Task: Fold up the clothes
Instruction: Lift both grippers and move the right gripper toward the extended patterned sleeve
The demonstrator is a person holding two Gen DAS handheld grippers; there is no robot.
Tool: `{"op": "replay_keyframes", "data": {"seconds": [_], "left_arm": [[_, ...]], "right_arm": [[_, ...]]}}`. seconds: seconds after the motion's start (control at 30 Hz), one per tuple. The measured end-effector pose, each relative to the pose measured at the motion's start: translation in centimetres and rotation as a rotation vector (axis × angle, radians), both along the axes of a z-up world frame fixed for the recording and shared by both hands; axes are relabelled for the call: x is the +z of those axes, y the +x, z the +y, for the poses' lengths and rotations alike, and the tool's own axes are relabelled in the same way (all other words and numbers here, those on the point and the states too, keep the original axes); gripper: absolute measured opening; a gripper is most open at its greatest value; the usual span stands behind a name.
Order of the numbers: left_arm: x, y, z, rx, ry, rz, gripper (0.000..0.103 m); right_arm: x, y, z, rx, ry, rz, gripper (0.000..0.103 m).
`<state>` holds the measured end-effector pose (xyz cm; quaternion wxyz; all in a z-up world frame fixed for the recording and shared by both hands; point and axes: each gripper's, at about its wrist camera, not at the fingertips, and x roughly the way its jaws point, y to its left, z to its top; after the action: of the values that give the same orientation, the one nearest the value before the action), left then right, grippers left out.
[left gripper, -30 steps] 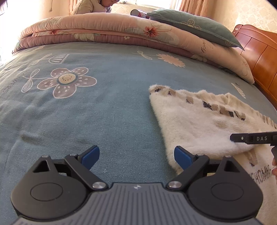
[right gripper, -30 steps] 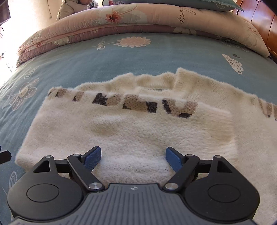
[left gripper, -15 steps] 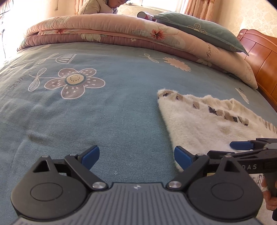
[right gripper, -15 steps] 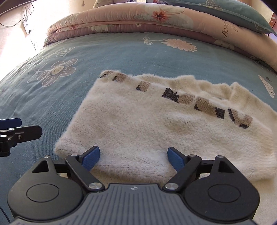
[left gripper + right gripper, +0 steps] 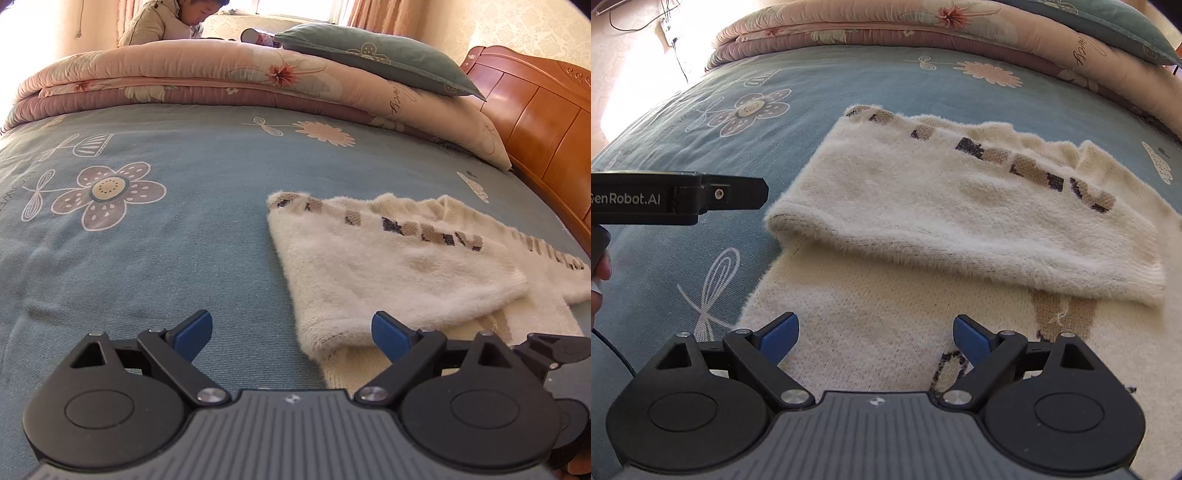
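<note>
A fluffy cream sweater [image 5: 391, 258] with brown and dark blocks lies on the blue flowered bedsheet [image 5: 147, 258], its upper part folded down over the lower body [image 5: 886, 310]. My left gripper [image 5: 291, 334] stands open just above the sheet at the sweater's near left corner, nothing between its blue pads. My right gripper [image 5: 875, 338] hovers over the sweater's lower body, its jaws opening, with only the fabric below and nothing pinched. In the right wrist view the left gripper's black body [image 5: 679, 199] shows at the left edge.
A folded pink floral quilt [image 5: 221, 85] and a green pillow [image 5: 376, 55] lie along the far side of the bed. A wooden headboard [image 5: 539, 110] rises at the right. A person [image 5: 166, 22] sits beyond the quilt.
Both grippers have drawn back toward the sweater's near hem. The right one swung left and now sees the folded edge and lower body. The left view has risen.
</note>
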<state>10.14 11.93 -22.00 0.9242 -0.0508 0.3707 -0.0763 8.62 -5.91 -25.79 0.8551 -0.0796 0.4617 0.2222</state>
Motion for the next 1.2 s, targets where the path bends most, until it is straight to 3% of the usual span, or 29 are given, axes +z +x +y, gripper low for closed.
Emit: {"op": "replay_keyframes", "data": {"seconds": [0.1,0.23,0.5,0.67,0.87,1.03,1.2], "left_arm": [[0.4,-0.3,-0.9,-0.040,-0.006,-0.012,0.093],[1.0,-0.7,-1.8,-0.062,-0.006,-0.027,0.093],[1.6,-1.7,-4.0,-0.114,0.011,-0.049,0.093],[2.4,-2.9,-6.3,-0.193,0.000,-0.059,0.093],[3.2,-5.0,-10.5,-0.362,-0.049,-0.080,0.094],[1.9,-5.5,-13.6,-0.438,-0.034,-0.044,0.095],[-1.3,-4.3,-14.6,-0.433,-0.052,0.078,0.095]], "right_arm": [[-0.5,-1.6,0.1,0.028,-0.044,-0.022,0.095],[0.0,-4.3,-2.2,0.018,-0.054,0.031,0.097],[-0.5,-13.3,-7.4,-0.038,-0.123,0.058,0.103],[-0.8,-16.9,-9.9,-0.107,-0.078,0.053,0.103],[-1.6,-18.3,-10.0,-0.146,-0.059,-0.030,0.103],[-1.8,-18.6,-10.3,-0.147,-0.043,-0.066,0.103],[-2.0,-19.5,-10.3,-0.155,-0.031,-0.111,0.103]]}}
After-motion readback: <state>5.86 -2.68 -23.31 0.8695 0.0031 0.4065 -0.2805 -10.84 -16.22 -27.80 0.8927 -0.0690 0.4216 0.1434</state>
